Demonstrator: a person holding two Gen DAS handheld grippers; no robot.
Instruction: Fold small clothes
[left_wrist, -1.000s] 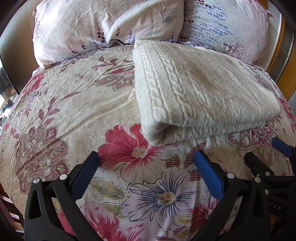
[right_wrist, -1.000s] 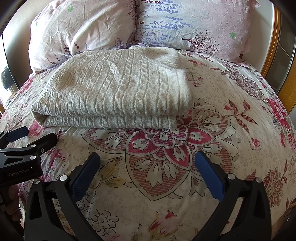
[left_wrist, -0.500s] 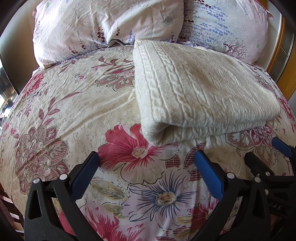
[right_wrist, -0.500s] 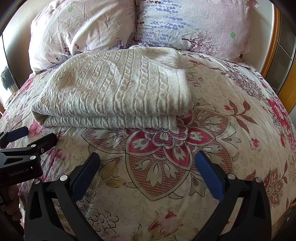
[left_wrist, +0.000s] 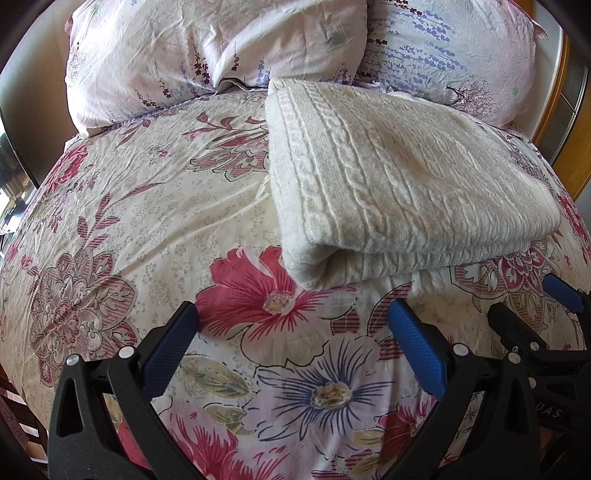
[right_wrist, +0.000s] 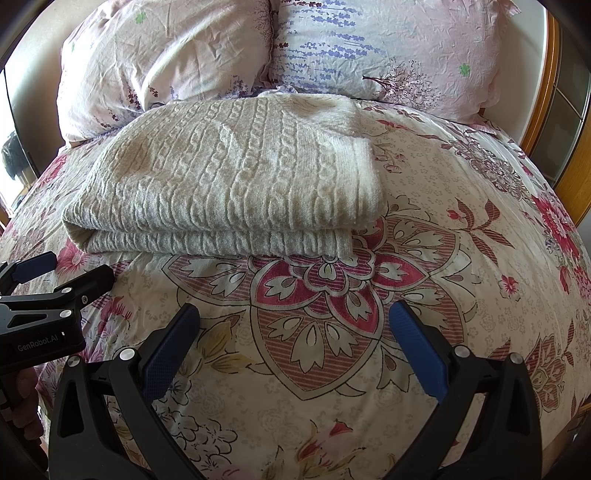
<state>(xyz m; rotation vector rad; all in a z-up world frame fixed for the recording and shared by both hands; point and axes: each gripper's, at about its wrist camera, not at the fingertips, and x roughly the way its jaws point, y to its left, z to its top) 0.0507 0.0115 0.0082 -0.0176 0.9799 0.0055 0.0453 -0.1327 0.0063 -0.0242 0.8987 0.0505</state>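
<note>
We hold both the left gripper (left_wrist: 293, 325) and right gripper (right_wrist: 295, 325) wide open and empty, near the folded sweater (right_wrist: 229, 184) on the bed (right_wrist: 461, 258); a careless snag could undo its layers

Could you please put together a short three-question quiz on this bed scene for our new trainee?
1. True or false: the cream cable-knit sweater lies folded on the floral bedspread.
2. Multiple choice: what does the left gripper hold? A) the sweater's edge B) a pillow corner C) nothing
3. Fill in: behind the sweater, at the head of the bed, lie ___ pillows.

Key
1. True: it rests as a flat folded stack, layers visible along its near edge.
2. C: its jaws stand open over the bedspread, short of the sweater. The right gripper is open and empty as well.
3. Two.
</note>
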